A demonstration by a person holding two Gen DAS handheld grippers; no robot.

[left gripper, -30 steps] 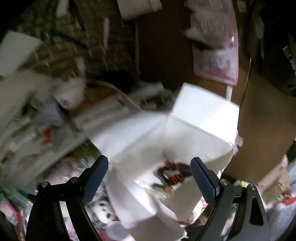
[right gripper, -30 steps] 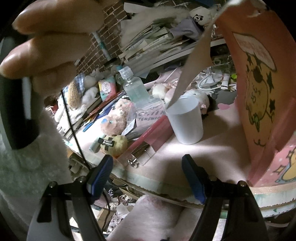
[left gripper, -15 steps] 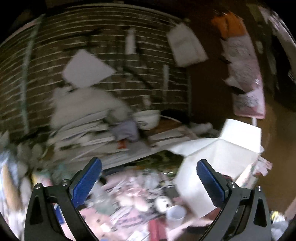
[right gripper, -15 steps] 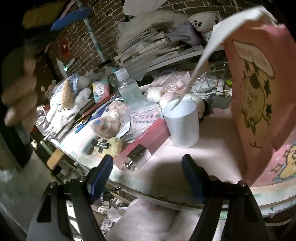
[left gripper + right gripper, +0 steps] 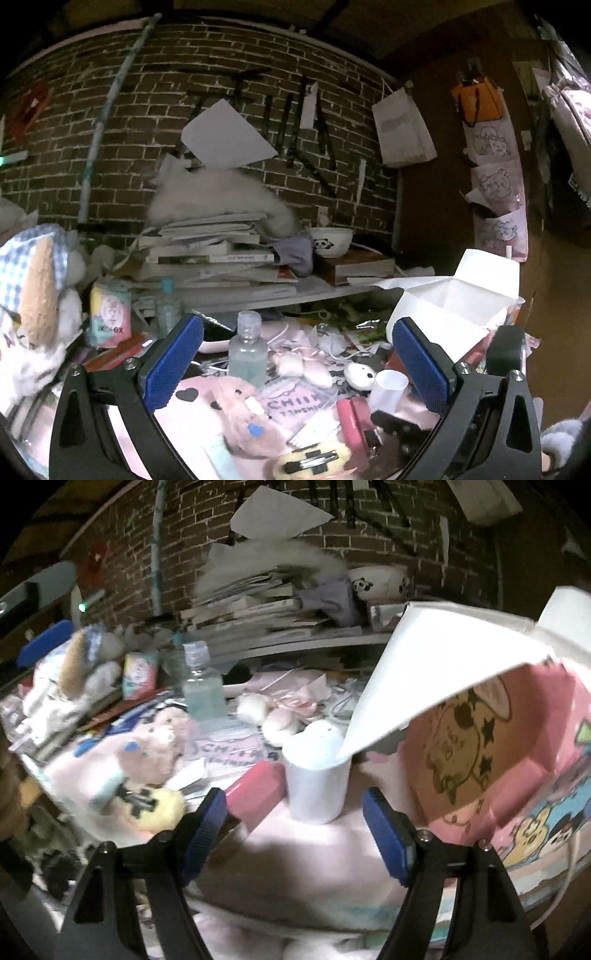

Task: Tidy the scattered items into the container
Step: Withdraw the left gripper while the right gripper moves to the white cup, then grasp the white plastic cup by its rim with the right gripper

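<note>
In the right wrist view my right gripper (image 5: 295, 834) is open and its jaws are closing. A white cup (image 5: 317, 775) stands just ahead of the gap, and the pads do not touch it. To the right stands the pink cartoon-print box (image 5: 480, 757), its white flap (image 5: 424, 672) hanging over the cup. My left gripper (image 5: 295, 365) is wide open and holds nothing, level above the cluttered table. Beyond it lie a clear bottle (image 5: 247, 350), a pink plush (image 5: 240, 413), a pink case (image 5: 356, 417), the white cup (image 5: 388, 387) and the open box (image 5: 454, 306).
A yellow plush with a black clip (image 5: 155, 805) lies near the table's front left edge. Stacked books (image 5: 214, 254) and a panda bowl (image 5: 330, 240) fill the shelf against the brick wall. A big plush (image 5: 33, 295) stands at the left. A fuzzy sleeve (image 5: 561, 439) shows low right.
The left view swung from looking down into the white box to facing the brick wall and table, and its jaws widened. The hand left the right view, which turned towards the cup.
</note>
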